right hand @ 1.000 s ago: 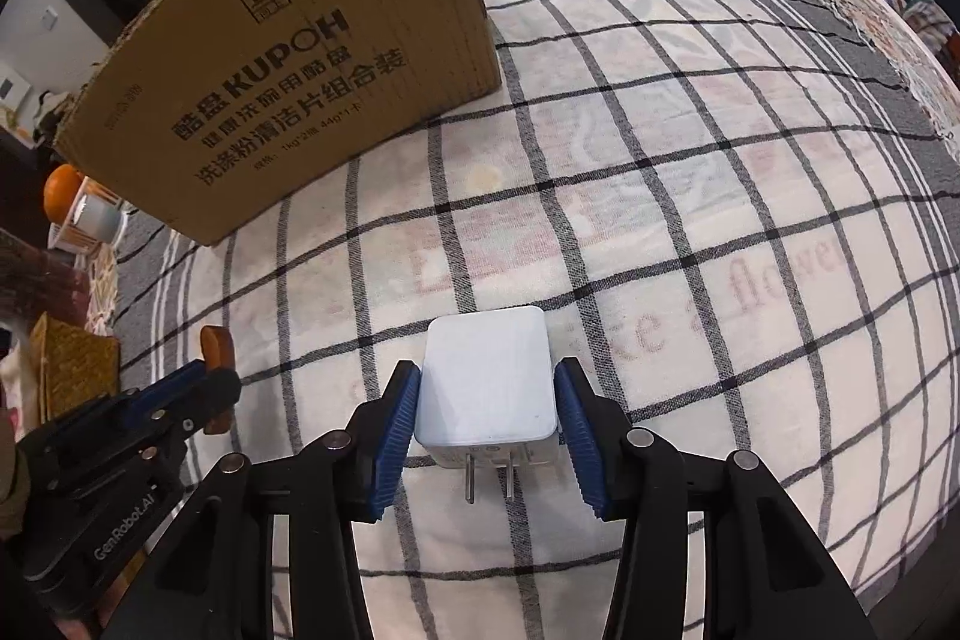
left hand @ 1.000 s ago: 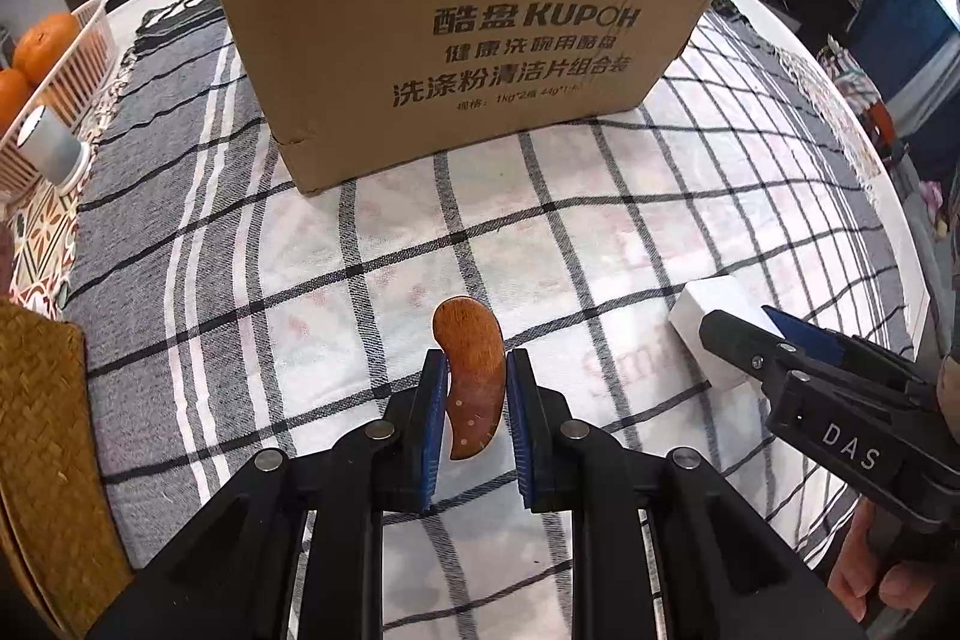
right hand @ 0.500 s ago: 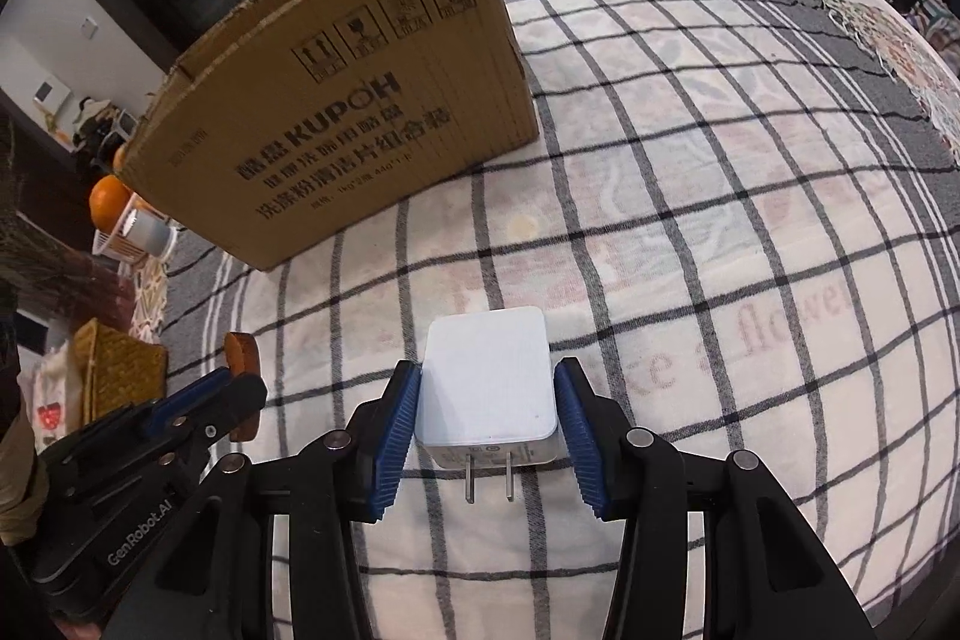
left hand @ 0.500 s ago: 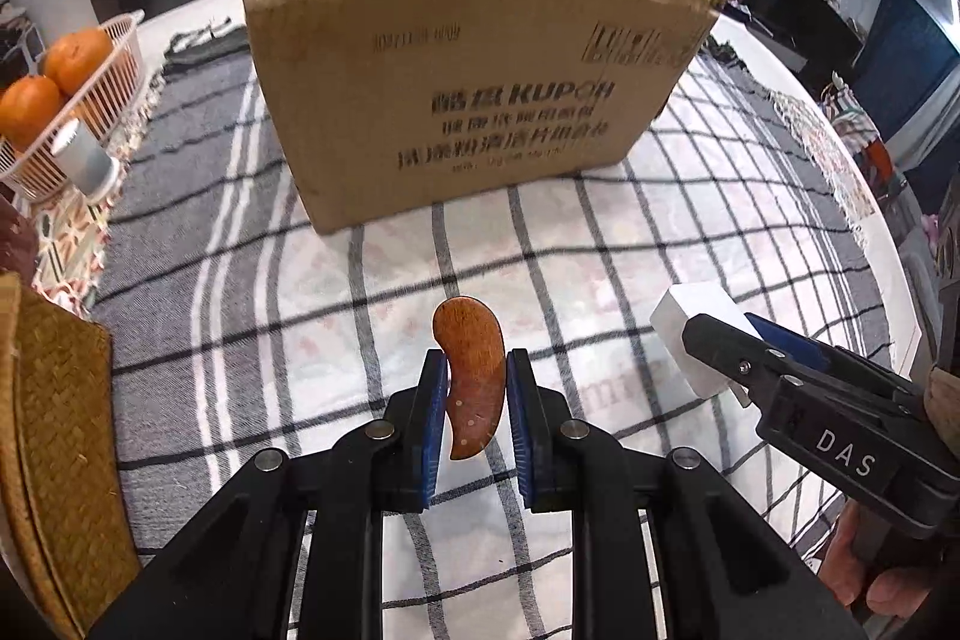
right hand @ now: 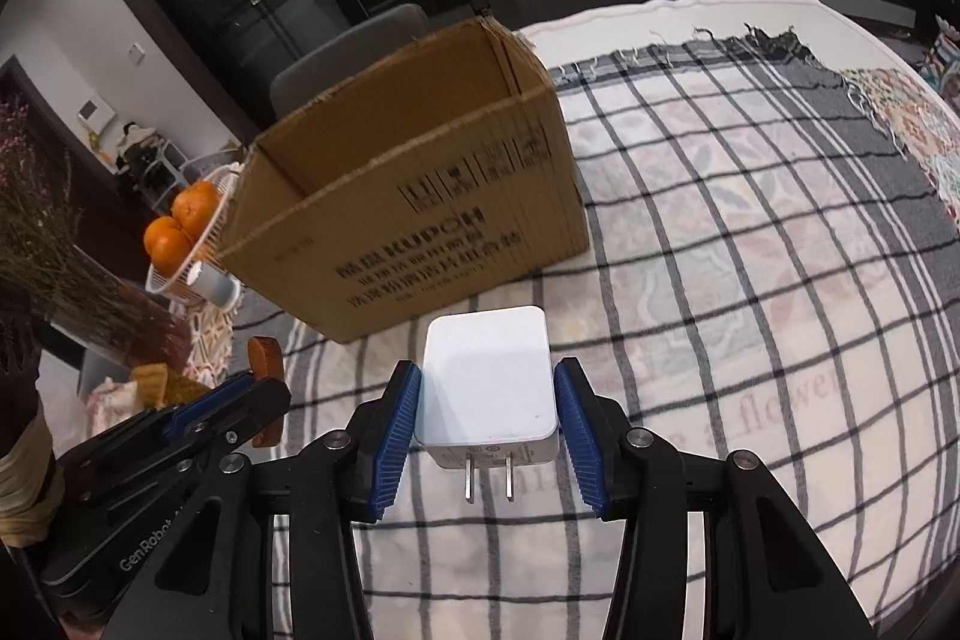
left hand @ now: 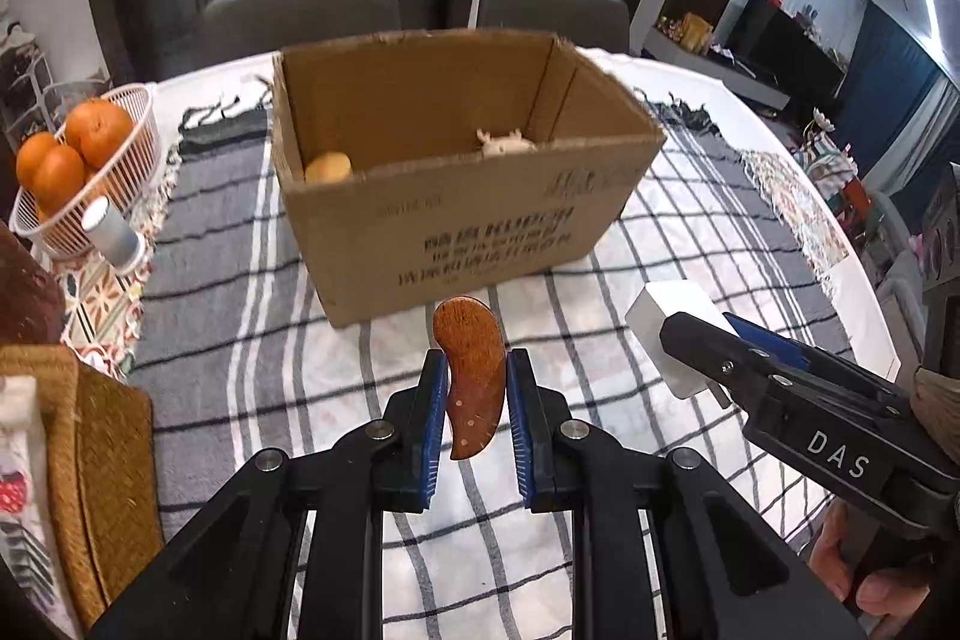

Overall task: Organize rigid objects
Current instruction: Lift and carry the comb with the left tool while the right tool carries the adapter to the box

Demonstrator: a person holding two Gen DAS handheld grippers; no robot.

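A checked grey-and-white cloth (left hand: 252, 340) covers the round worktop (right hand: 690, 16), with dark chairs behind it. The left gripper (left hand: 476, 421) is clamped on a curved brown wooden piece (left hand: 471, 376), whose long axis runs along the fingers; its rounded end points ahead towards the open cardboard box (left hand: 456, 232) just beyond. Off to that gripper's right, the right gripper (right hand: 487, 421) squeezes a white plug adapter (right hand: 487, 388) by its two sides, flat face up, its two metal prongs pointing back towards the camera. The box (right hand: 420, 220) lies ahead and left of it. A basket of oranges (left hand: 78, 160) sits far left of the box.
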